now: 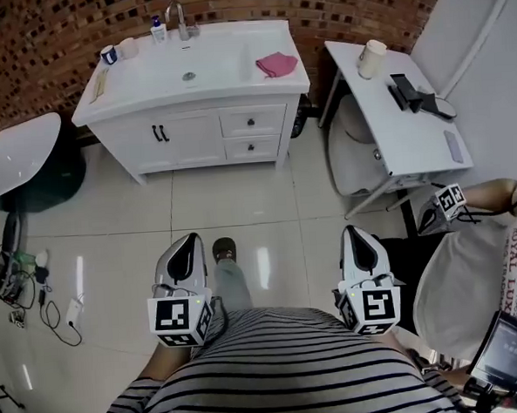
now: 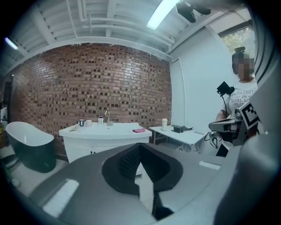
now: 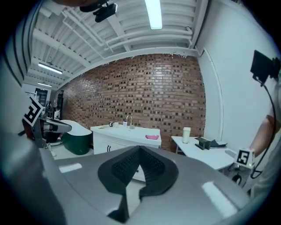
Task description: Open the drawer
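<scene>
Glossy vanity top [image 1: 224,68], smooth white drawer [image 1: 269,120] — rough brick wall [image 1: 56,39], shiny floor tiles [image 1: 241,211] (pink cloth [image 1: 276,64], matt)

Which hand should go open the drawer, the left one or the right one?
Left, but only just. The left hand-held gripper and right hand-held gripper are both shut, far from the vanity. The drawers sit slightly nearer the left one in the head view.
</scene>
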Tool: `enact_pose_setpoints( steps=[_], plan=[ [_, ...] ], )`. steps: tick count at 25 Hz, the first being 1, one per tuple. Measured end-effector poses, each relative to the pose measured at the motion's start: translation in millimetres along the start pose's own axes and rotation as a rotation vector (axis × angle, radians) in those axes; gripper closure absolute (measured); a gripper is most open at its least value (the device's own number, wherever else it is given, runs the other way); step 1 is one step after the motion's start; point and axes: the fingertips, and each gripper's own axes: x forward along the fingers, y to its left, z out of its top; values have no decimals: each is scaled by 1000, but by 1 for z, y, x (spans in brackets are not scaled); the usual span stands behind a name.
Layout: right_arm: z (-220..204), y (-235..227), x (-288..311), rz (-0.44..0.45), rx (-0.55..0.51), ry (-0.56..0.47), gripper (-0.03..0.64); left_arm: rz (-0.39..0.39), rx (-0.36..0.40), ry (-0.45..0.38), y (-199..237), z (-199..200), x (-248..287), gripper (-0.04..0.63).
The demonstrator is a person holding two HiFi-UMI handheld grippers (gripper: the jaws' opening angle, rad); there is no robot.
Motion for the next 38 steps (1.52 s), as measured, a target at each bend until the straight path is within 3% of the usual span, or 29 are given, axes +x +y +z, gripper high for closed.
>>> enact_pose_setpoints(
  steps=[4,10,13,19,24,28,38],
  plan=[
    [33,26,99,11,31,8,615,-50,-11,16,68,31,82,580],
    [69,50,223,19,3,33,615,-136,96,46,142,67,190,580],
    [76,54,259,25,16,46,615,-184,140,40,149,83,222,580],
    [38,33,313,50,64,113,615,-181,98,98,145,48,264,580],
    [-32,25,358,86,29,130,615,-145,72,97,149,-7,297,580],
    [-125,24,407,71,40,133,615,-129,97,84,164,-78,337,580],
    [-352,59,501,81,47,42,615,-64,77,-5,241,-263,406,580]
  ],
)
